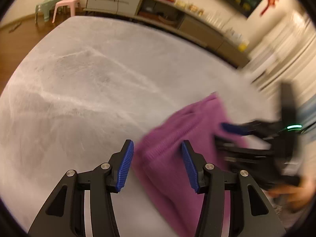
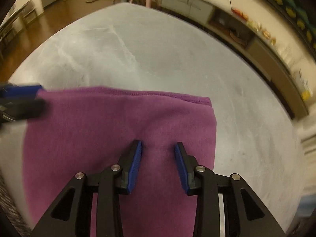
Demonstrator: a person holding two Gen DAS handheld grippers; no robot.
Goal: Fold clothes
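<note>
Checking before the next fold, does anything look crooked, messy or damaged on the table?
Nothing stands out. The purple cloth lies folded and fairly flat on the grey table, edges tidy. Both the left gripper and right gripper are open.

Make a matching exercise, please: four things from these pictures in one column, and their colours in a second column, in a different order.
Things:
1. folded cloth
2. table top
3. finger pads of the right gripper
4. nearer small chair by the wall

Colours:
A. pink
B. blue
C. purple
D. grey

Pairs: 1-C, 2-D, 3-B, 4-A
</note>
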